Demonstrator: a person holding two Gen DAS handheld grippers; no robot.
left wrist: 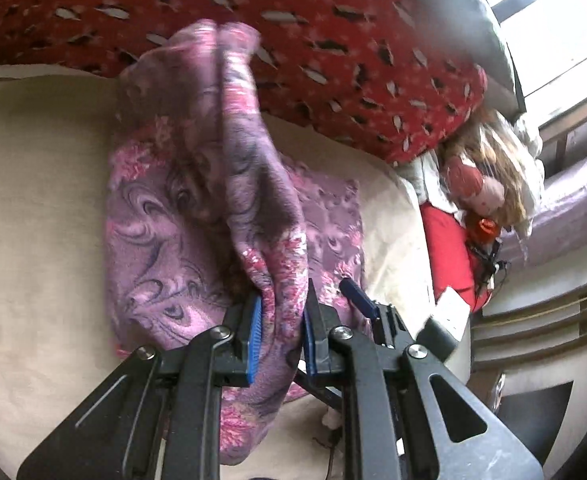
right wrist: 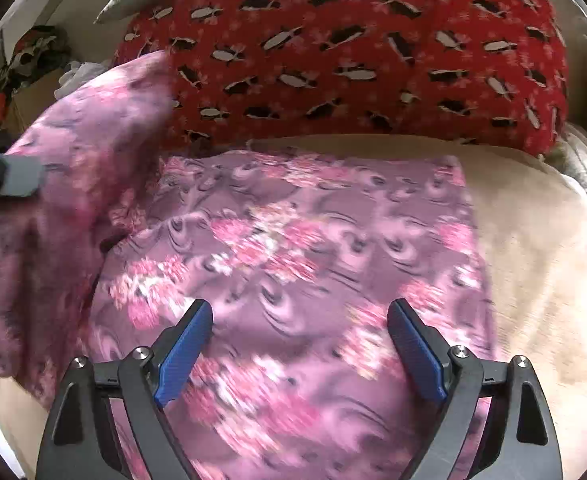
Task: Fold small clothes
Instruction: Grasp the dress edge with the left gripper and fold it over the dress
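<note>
A small purple garment with pink flowers and dark swirls (right wrist: 293,240) lies spread on a cream bed surface (right wrist: 533,260). My left gripper (left wrist: 281,328) is shut on a lifted fold of this garment (left wrist: 245,184), which rises in front of the camera while the rest lies flat below (left wrist: 153,240). My right gripper (right wrist: 299,344) is open and empty, hovering just above the flat part of the garment, its blue pads (right wrist: 185,352) wide apart. The lifted fold shows at the left of the right wrist view (right wrist: 73,200), with part of the left gripper's body (right wrist: 9,180) beside it.
A red pillow with black-and-white fish shapes (right wrist: 353,52) lies along the far side of the bed. A doll with long hair (left wrist: 489,184) and a red item (left wrist: 449,248) lie at the right edge. The right gripper's tip (left wrist: 357,296) shows in the left wrist view.
</note>
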